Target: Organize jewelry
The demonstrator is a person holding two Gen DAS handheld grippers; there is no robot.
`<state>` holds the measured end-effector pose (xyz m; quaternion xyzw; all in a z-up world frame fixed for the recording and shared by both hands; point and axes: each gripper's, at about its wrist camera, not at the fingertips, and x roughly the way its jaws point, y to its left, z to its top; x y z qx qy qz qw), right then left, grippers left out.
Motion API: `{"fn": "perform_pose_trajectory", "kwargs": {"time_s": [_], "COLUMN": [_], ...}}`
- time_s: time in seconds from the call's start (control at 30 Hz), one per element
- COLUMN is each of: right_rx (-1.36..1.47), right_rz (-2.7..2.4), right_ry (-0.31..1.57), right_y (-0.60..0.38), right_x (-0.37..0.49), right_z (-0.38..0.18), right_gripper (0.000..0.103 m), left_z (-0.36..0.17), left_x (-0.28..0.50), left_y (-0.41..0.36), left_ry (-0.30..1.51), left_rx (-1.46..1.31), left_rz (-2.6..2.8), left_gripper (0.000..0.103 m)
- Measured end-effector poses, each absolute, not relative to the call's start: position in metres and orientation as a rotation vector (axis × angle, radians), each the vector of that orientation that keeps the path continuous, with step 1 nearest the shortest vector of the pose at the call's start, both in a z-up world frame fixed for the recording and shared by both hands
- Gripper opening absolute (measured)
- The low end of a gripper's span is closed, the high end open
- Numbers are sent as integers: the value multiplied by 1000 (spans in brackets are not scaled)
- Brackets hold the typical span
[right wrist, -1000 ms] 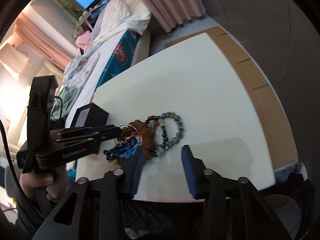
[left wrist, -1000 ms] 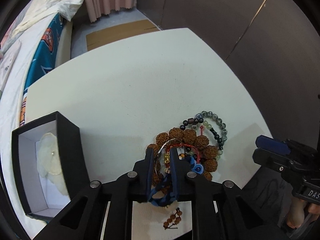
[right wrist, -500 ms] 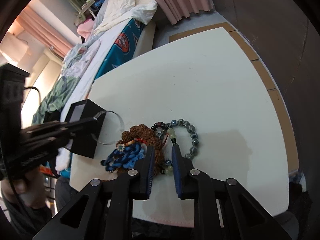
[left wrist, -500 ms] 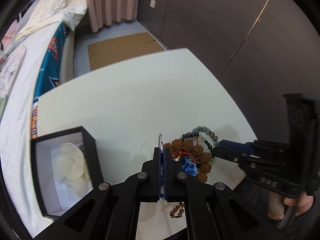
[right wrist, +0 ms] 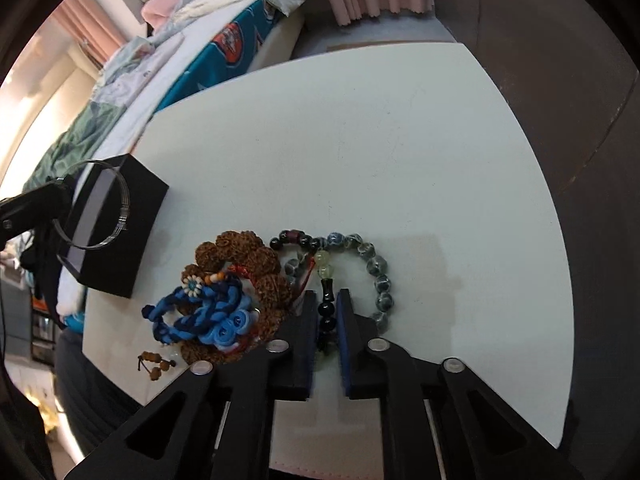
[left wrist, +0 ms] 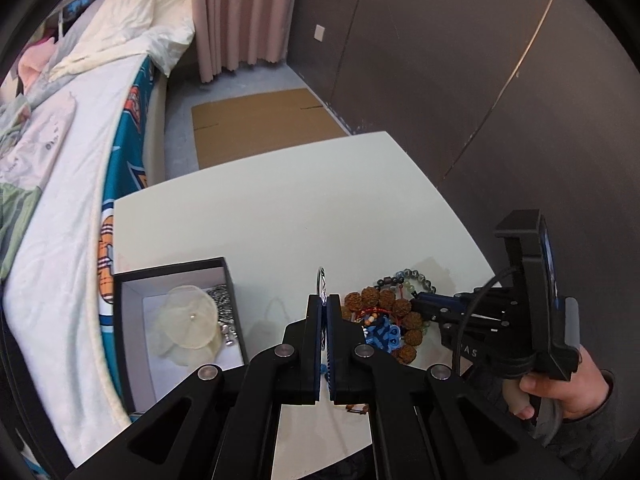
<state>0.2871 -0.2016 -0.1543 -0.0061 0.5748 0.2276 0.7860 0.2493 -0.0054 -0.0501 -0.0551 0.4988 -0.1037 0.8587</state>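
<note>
My left gripper (left wrist: 324, 300) is shut on a thin silver bangle (left wrist: 321, 280), held edge-on above the table; the bangle also shows in the right wrist view (right wrist: 120, 216) in front of the black jewelry box (right wrist: 116, 236). The open box (left wrist: 176, 320) holds a cream shell piece and a silver chain. My right gripper (right wrist: 326, 296) is at the jewelry pile, its jaws closed on the dark beads of a black and green bead bracelet (right wrist: 326, 312). Beside it lie a grey bead bracelet (right wrist: 376, 268), a brown seed bracelet (right wrist: 248, 256) and a blue braided bracelet (right wrist: 208, 312).
The white table (right wrist: 400, 140) has its near edge just under the pile. A small brown bead piece (right wrist: 156, 366) lies at that edge. A bed (left wrist: 60, 160) runs along the table's left side. A dark wall stands to the right.
My left gripper lifted the silver bangle out of the pile and carried it left toward the box. My right gripper came down onto the pile and narrowed its jaws onto the dark bead bracelet.
</note>
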Motion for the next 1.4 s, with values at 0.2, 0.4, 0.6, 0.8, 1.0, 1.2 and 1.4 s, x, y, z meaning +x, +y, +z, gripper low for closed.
{"fn": "perform_pose_trajectory", "kwargs": {"time_s": [0.2, 0.4, 0.6, 0.8, 1.0, 1.2, 1.4], "right_rx": [60, 56, 58, 57, 39, 33, 24], "right_rz": [541, 551, 568, 612, 636, 640, 671], "right_ry": [1140, 1058, 991, 959, 953, 960, 946], "right_y": [-210, -201, -179, -155, -135, -130, -115], "right_x": [276, 266, 260, 255, 247, 246, 245], "right_z": [-114, -79, -47, -31, -27, -24, -16], "right_gripper": [10, 10, 10, 10, 10, 10, 10], "left_z": [-32, -21, -25, -37, -57, -66, -50], "left_x": [236, 227, 219, 215, 226, 239, 223], "left_y": [17, 46, 74, 99, 109, 100, 116], "left_ry": [996, 955, 950, 966, 1011, 1044, 954], "left_rx": [-152, -191, -228, -249, -284, -372, -387], "left_rz": [-199, -170, -129, -58, -41, -164, -136], "left_gripper": [1, 1, 1, 1, 2, 12, 70]}}
